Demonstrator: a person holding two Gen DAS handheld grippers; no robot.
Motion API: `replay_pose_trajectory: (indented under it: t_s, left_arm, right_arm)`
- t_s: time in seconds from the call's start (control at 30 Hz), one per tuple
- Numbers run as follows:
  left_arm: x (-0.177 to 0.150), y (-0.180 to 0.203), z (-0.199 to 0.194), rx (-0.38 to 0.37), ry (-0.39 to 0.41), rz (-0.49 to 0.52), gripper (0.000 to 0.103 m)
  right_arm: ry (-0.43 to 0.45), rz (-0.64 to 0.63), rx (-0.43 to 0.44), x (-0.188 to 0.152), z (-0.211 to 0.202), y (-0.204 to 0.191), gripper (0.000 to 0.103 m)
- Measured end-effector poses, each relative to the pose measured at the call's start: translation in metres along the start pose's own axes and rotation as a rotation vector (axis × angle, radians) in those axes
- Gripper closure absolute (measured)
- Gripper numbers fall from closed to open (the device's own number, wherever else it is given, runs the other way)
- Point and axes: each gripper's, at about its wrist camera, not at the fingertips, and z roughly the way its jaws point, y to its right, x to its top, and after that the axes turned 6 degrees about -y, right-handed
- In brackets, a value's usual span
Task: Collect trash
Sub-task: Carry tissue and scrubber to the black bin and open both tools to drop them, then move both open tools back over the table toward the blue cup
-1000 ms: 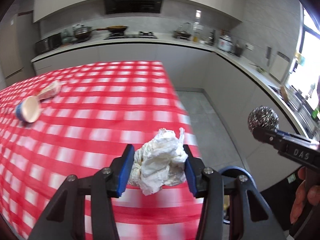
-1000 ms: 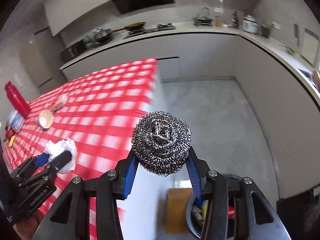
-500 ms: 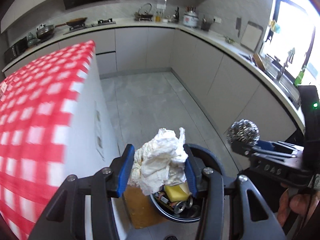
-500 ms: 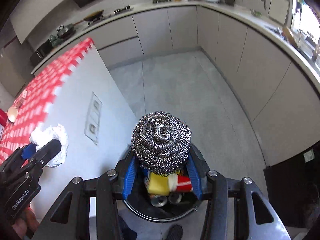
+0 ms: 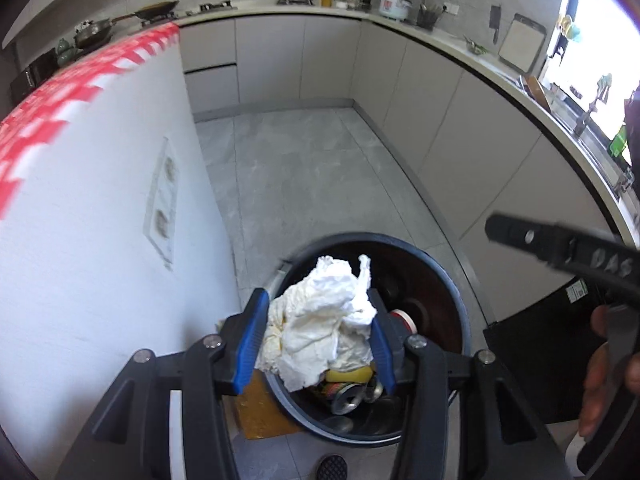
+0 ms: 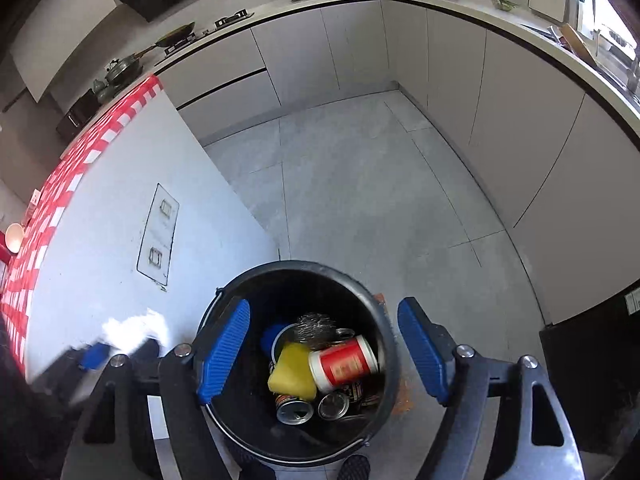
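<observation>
My left gripper (image 5: 318, 338) is shut on a crumpled white paper wad (image 5: 320, 324) and holds it over the near rim of the black trash bin (image 5: 452, 284). My right gripper (image 6: 324, 344) is open and empty above the same bin (image 6: 384, 320). The steel wool ball (image 6: 316, 328) lies inside the bin with a yellow sponge (image 6: 292, 372), a red can (image 6: 344, 364) and other cans. In the left wrist view the right gripper shows as a dark bar (image 5: 560, 248) at the right. The left gripper and wad show blurred in the right wrist view (image 6: 120, 340).
The bin stands on the grey tiled floor (image 6: 360, 184) beside the white end panel of the island (image 5: 100, 240), which carries the red checked tablecloth (image 6: 60, 176). Grey cabinets (image 6: 520, 140) curve around the back and right. A brown mat (image 5: 260, 408) lies under the bin.
My right gripper has opened and the steel wool ball has dropped into the bin. Both grippers have moved lower, over the bin. The left still holds the paper wad.
</observation>
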Motion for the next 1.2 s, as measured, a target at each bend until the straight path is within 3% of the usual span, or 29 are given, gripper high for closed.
replay_pose_trajectory:
  t_s: [0.1, 0.17, 0.23, 0.43, 0.57, 0.77, 1.03, 1.2]
  left_arm:
    - [0.001, 0.018, 0.01, -0.028, -0.002, 0.009, 0.05]
    - [0.003, 0.029, 0.022, 0.037, -0.025, 0.022, 0.01]
    - [0.005, 0.027, 0.014, 0.06, 0.028, -0.012, 0.002]
    - [0.023, 0.011, -0.023, 0.07, 0.066, -0.028, 0.002]
    - [0.03, -0.001, -0.054, 0.081, 0.105, -0.035, 0.002]
    - [0.039, -0.043, -0.094, 0.126, 0.16, -0.073, 0.002]
    - [0.031, -0.124, -0.128, 0.205, 0.218, -0.197, 0.002]
    - [0.014, -0.195, -0.152, 0.292, 0.236, -0.295, 0.002]
  right_arm:
    - [0.006, 0.01, -0.002, 0.0, -0.003, 0.009, 0.025]
    - [0.001, 0.013, -0.013, -0.001, -0.003, 0.016, 0.025]
    - [0.0, 0.021, -0.016, 0.0, -0.002, 0.018, 0.025]
    - [0.01, 0.055, 0.002, 0.006, -0.013, 0.023, 0.025]
    - [0.043, 0.031, 0.032, 0.018, -0.031, 0.001, 0.025]
    - [0.091, -0.055, 0.079, 0.041, -0.055, -0.057, 0.025]
    - [0.104, -0.176, 0.126, 0.056, -0.062, -0.148, 0.025]
    - [0.092, -0.266, 0.171, 0.058, -0.056, -0.217, 0.025]
